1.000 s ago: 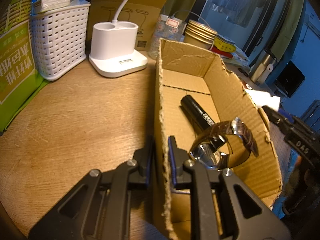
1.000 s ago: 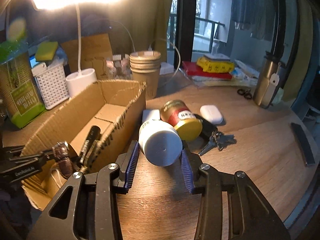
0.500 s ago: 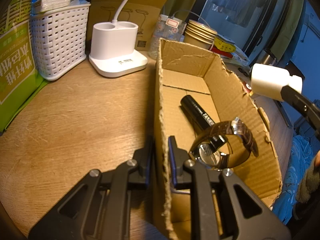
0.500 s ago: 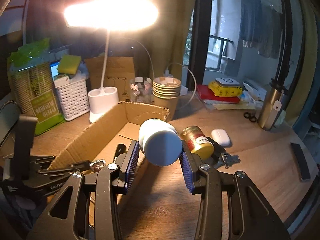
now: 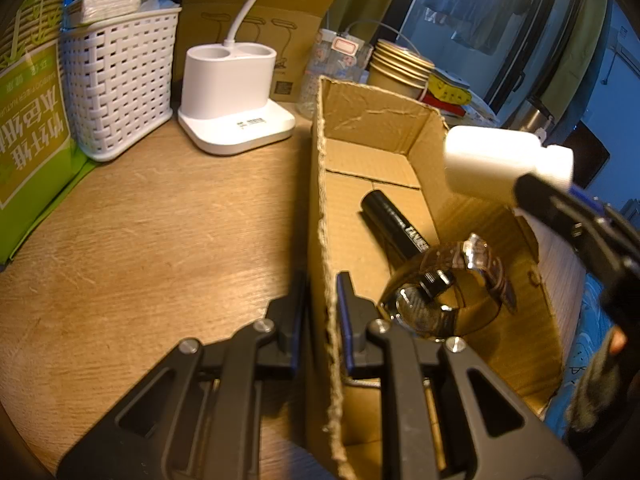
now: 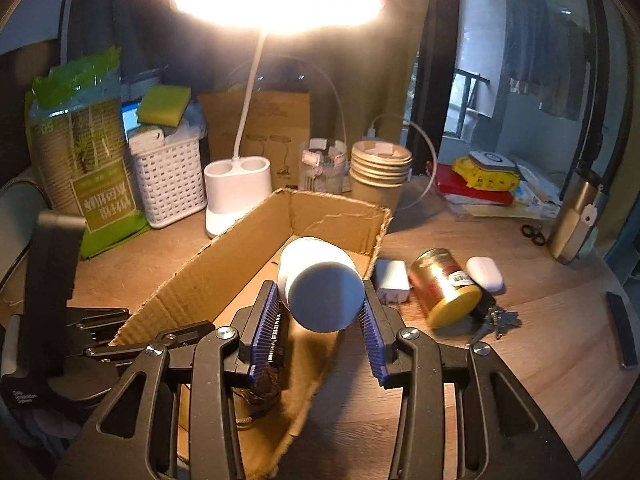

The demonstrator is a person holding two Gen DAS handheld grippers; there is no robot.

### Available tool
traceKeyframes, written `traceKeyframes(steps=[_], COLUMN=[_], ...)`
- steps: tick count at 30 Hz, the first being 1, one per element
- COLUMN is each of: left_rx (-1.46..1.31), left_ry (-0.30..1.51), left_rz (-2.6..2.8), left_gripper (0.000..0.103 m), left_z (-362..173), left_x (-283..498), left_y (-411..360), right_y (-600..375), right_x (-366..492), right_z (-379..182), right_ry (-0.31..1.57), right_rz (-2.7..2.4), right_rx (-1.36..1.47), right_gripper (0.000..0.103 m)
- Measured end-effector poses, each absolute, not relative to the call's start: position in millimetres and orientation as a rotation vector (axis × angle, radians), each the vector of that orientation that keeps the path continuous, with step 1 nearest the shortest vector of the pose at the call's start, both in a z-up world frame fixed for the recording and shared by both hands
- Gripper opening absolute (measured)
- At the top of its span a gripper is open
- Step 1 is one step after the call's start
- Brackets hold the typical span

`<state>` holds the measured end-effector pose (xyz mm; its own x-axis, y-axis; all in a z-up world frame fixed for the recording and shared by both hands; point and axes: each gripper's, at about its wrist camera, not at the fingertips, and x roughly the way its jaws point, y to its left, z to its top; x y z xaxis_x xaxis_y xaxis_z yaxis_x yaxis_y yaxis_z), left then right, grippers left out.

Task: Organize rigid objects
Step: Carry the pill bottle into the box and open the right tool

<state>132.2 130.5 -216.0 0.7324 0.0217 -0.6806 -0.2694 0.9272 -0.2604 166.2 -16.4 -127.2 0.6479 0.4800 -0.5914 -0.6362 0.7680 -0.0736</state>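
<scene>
An open cardboard box (image 5: 372,120) lies on the wooden desk. My left gripper (image 5: 322,300) is shut on its near side wall. Inside lie a black marker (image 5: 394,220) and a wristwatch (image 5: 444,280) with a dark strap. My right gripper (image 6: 322,316) is shut on a white plastic bottle (image 6: 320,284) and holds it above the box (image 6: 224,264). The bottle also shows in the left wrist view (image 5: 496,160), over the box's right wall. On the desk right of the box lie a white charger (image 6: 392,280), a gold can (image 6: 444,288), a white earbud case (image 6: 484,272) and keys (image 6: 496,322).
A white lamp base (image 5: 234,108), a white woven basket (image 5: 116,80) and a green package (image 5: 28,132) stand at the back left. Stacked paper cups (image 6: 380,172), books (image 6: 476,184), a metal flask (image 6: 576,216), scissors (image 6: 532,234) and a dark bar (image 6: 622,328) are to the right.
My right gripper has lifted the white bottle from the desk and carried it left, over the box. My left gripper has kept its hold on the box wall.
</scene>
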Motion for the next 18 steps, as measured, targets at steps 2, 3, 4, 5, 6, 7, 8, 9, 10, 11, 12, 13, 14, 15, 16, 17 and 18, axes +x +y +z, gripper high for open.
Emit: traceKeyframes(steps=[2, 3, 4, 5, 6, 7, 8, 9, 10, 11, 12, 13, 14, 15, 16, 17, 18], left_rx=[-0.357, -0.357, -0.357, -0.357, -0.357, -0.357, -0.357, -0.357, -0.357, -0.357, -0.357, -0.357, -0.357, -0.357, -0.357, -0.357, -0.357], left_ry=[0.735, 0.735, 0.735, 0.735, 0.735, 0.735, 0.735, 0.735, 0.735, 0.735, 0.735, 0.735, 0.735, 0.735, 0.735, 0.735, 0.735], left_rz=[0.164, 0.164, 0.164, 0.164, 0.164, 0.164, 0.164, 0.164, 0.164, 0.164, 0.164, 0.164, 0.164, 0.164, 0.164, 0.164, 0.164], left_gripper=[0.016, 0.016, 0.016, 0.016, 0.016, 0.016, 0.016, 0.016, 0.016, 0.016, 0.016, 0.016, 0.016, 0.016, 0.016, 0.016, 0.016], left_z=[-216, -216, -216, -216, -216, -216, -216, -216, -216, -216, -216, -216, -216, -216, -216, -216, -216], left_x=[132, 132, 132, 132, 132, 132, 132, 132, 132, 132, 132, 132, 132, 132, 132, 132, 132], left_y=[131, 130, 131, 130, 130, 131, 131, 130, 131, 131, 130, 130, 130, 130, 131, 131, 130], right_y=[-10, -8, -6, -4, -3, -1, 1, 3, 4, 6, 7, 7, 8, 8, 8, 8, 8], right_x=[167, 166, 166, 166, 166, 166, 165, 164, 164, 164, 163, 163, 163, 163, 163, 162, 162], right_z=[-131, -133, -134, -136, -138, -140, -141, -143, -145, -147, -148, -148, -148, -148, -149, -149, -148], right_ry=[0.587, 0.587, 0.588, 0.590, 0.591, 0.591, 0.592, 0.594, 0.594, 0.593, 0.592, 0.591, 0.592, 0.592, 0.594, 0.596, 0.598], right_rz=[0.640, 0.634, 0.629, 0.625, 0.620, 0.613, 0.605, 0.598, 0.590, 0.584, 0.575, 0.571, 0.571, 0.571, 0.571, 0.571, 0.572], right_rx=[-0.304, -0.313, -0.322, -0.332, -0.343, -0.358, -0.375, -0.389, -0.406, -0.419, -0.431, -0.436, -0.442, -0.445, -0.447, -0.448, -0.447], right_gripper=[0.042, 0.042, 0.042, 0.042, 0.042, 0.042, 0.042, 0.042, 0.042, 0.042, 0.042, 0.042, 0.043, 0.043, 0.043, 0.043, 0.043])
